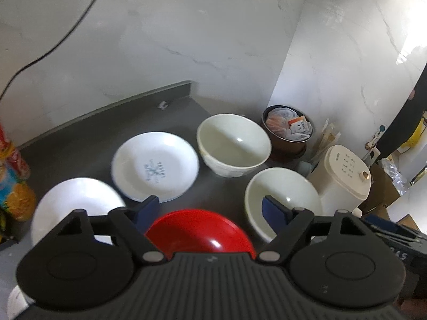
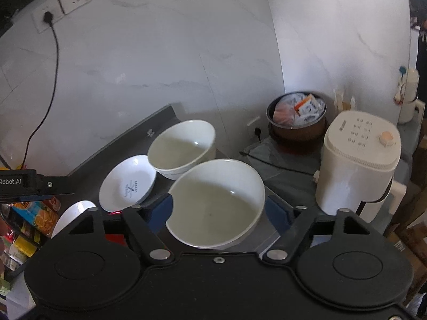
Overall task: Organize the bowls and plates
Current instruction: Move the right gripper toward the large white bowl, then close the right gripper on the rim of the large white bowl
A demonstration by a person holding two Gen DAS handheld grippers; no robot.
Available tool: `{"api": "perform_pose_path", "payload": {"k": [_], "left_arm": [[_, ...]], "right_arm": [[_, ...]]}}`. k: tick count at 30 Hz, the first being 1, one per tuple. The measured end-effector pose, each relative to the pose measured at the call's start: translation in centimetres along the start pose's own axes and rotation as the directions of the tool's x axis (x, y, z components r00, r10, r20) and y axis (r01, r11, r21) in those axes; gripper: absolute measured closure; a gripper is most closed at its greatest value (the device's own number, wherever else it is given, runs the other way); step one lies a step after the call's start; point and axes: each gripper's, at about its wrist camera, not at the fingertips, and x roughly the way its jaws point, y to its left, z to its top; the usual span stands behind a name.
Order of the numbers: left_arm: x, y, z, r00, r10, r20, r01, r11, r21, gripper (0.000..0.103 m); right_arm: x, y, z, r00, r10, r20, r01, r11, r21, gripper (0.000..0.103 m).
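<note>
Left wrist view: nothing stacked yet; both hand-held grippers gape empty.
Ahead of the left hand-held gripper [image 1: 210, 208], red bowl [image 1: 200, 232], printed plate [image 1: 154, 166] and two white bowls [image 1: 233, 145] lie separate; the right hand-held gripper [image 2: 218, 209] straddles the nearer white bowl [image 2: 216, 202].

- Both feeds dim overall on my end, colours washed grey; daylight comes in from the right side.
- Left wrist: marble wall [image 1: 347, 40] at right blown out, hard glare at the far right edge.
- Small specular spots on the red bowl [image 1: 202, 229] and both cream bowls.
- Dark countertop [image 1: 80, 144] underexposed, soft shadows only.
- Printed plate [image 1: 154, 166] smeared by motion blur, its lettering barely readable.
- Heavy fisheye bend: wall seams curve, black vignette in corners.
- Right wrist: white appliance [image 2: 357, 160] slightly soft, buttons fuzzy; near bowl [image 2: 216, 202] reasonably sharp.
- Left-edge packets in both views blurry, stretched.
</note>
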Motion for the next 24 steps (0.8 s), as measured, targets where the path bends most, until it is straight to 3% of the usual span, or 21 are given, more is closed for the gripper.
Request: {"api": "perform_pose_path", "payload": {"k": [14,20,24], "left_arm": [[7.7,-4.3,0.1,0.992,-0.059,-0.109,0.059,0.998,-0.003,0.051],[11.2,-5.0,0.1,0.985,-0.054,-0.165,0.055,0.998,0.001,0.062],[13.1,-5.0,0.7,0.980,-0.062,-0.189,0.058,0.998,-0.025,0.069]], "right_arm": [[6.0,-3.5,-0.1,0.990,0.051,-0.132,-0.047,0.998,0.034,0.054],[8.0,-5.0,0.0,0.982,0.062,-0.176,-0.043,0.993,0.110,0.061],[9.0,-4.9,0.2,0.979,0.061,-0.196,-0.047,0.996,0.072,0.066]]}}
